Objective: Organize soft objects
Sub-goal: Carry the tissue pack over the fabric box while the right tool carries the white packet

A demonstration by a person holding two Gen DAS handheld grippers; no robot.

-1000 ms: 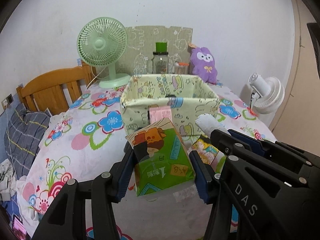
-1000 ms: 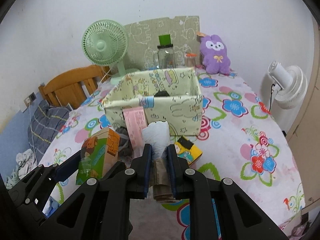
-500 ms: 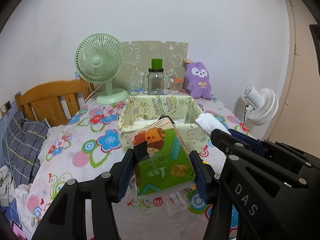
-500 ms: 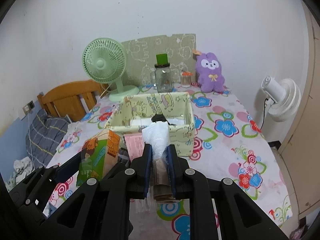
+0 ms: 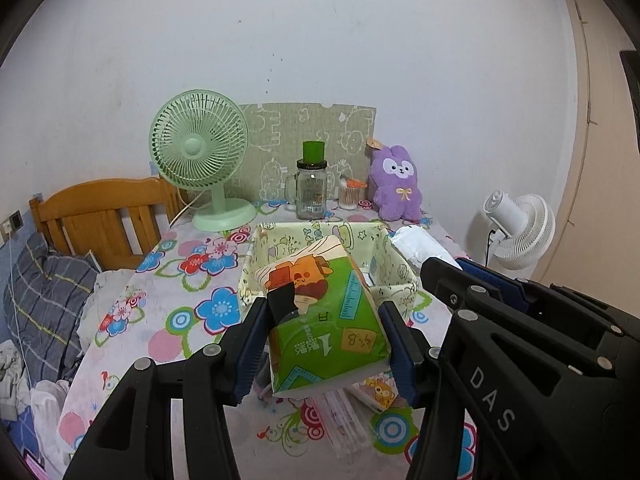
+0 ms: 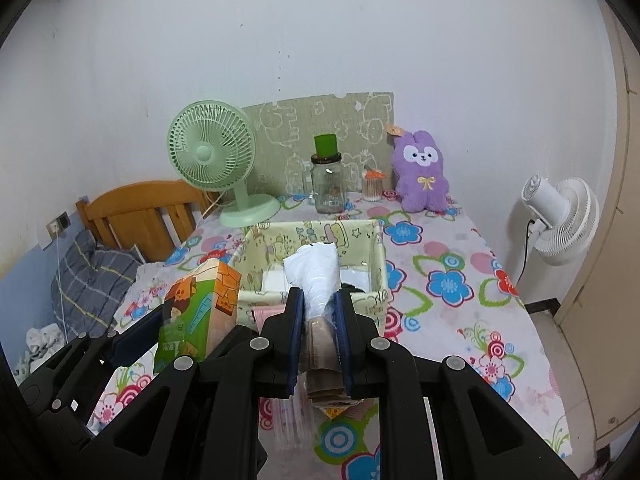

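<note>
Left gripper [image 5: 326, 344] was clamped on a green tissue pack [image 5: 324, 316], blue pads pressing both its sides; the pack hung in the air, tilted, above the near part of the table [image 5: 176, 312] and in front of the fabric storage box [image 5: 400, 280].

Right gripper [image 6: 319, 344] was closed on a plastic-wrapped soft bundle [image 6: 316, 268], white at its upper end, brownish down between the pads, held in the air in line with the box's near wall.

The box sat mid-table on the floral cloth, open-topped, with white and dark items inside. Flat packets [image 6: 296, 420] lay on the table below both grippers.

Along the far edge by the wall: green fan [image 5: 199, 148], glass jar [image 5: 311, 190], purple plush rabbit [image 5: 396, 184].
</note>
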